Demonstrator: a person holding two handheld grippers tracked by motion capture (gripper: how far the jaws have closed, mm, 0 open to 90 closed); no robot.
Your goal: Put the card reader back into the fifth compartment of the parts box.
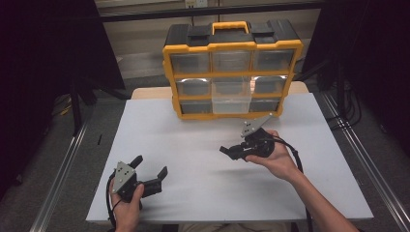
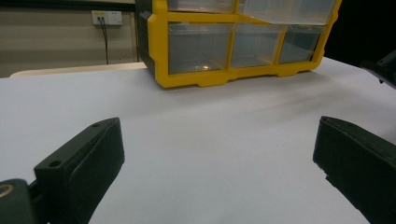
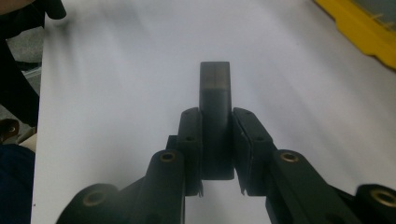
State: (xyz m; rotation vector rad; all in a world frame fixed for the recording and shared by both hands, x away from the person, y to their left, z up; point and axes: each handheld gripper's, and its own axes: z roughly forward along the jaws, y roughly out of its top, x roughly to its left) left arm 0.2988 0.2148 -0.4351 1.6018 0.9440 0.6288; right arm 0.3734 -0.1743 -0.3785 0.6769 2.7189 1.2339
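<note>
a slim dark rectangular block [image 3: 215,116] clamped upright between the fingers [image 3: 191,140].

Dim, dark-edged pictures; right gripper view motion-blurred.

**White table, one organizer at the far edge**

White table [image 1: 193,145], matte top, set on a grey floor [image 1: 58,159]. A yellow-and-black drawer organizer [image 1: 232,72] stands upright on its far edge, centred, clear drawers facing the person. One middle drawer [image 1: 232,99] is pulled out over the tabletop. A paler wooden surface [image 1: 150,93] shows just behind the table.
</note>
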